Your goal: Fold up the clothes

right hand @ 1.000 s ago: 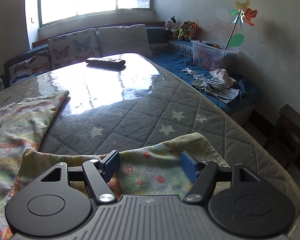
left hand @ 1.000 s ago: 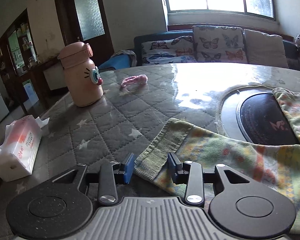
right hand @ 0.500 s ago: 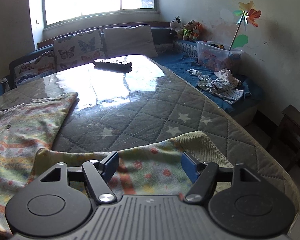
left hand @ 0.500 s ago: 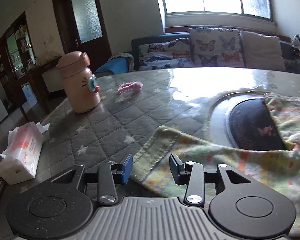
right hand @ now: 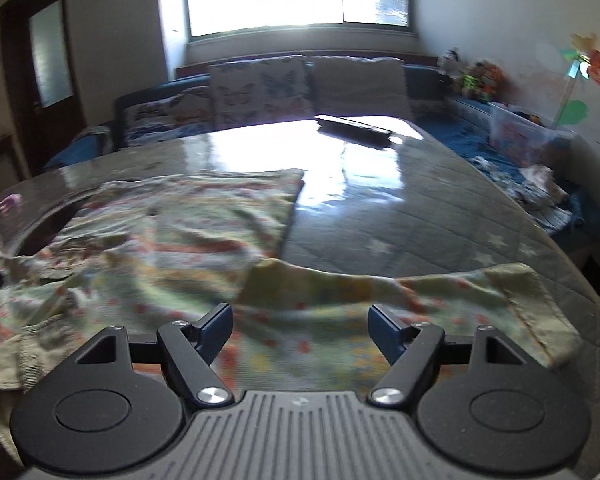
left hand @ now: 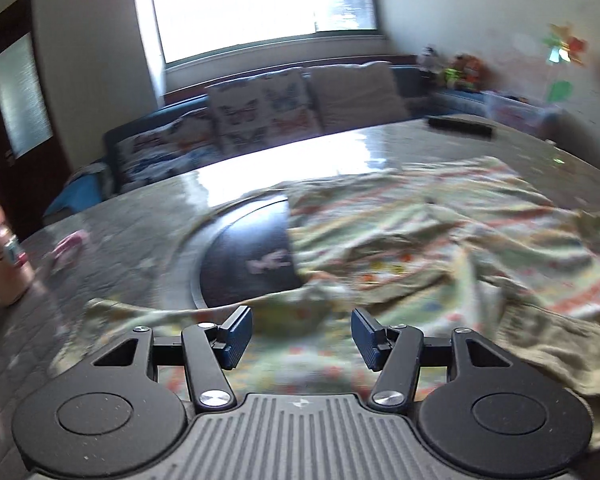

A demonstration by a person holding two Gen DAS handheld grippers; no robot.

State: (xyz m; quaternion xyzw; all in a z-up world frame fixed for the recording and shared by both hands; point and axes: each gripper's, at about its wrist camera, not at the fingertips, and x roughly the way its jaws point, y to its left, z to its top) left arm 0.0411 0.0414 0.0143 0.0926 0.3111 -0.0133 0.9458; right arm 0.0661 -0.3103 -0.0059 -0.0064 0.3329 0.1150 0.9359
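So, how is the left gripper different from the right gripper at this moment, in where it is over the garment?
The left gripper hovers over the garment beside the dark round plate, while the right gripper hovers over the sleeve end with the ribbed cuff. The left view is more blurred than the right. Both are open and hold no cloth between the fingers.

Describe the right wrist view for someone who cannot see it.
An open right gripper hangs over a flowery garment spread on a quilted table, one sleeve lying across under its fingers. A remote lies at the far end, with a cushioned sofa under a bright window beyond.
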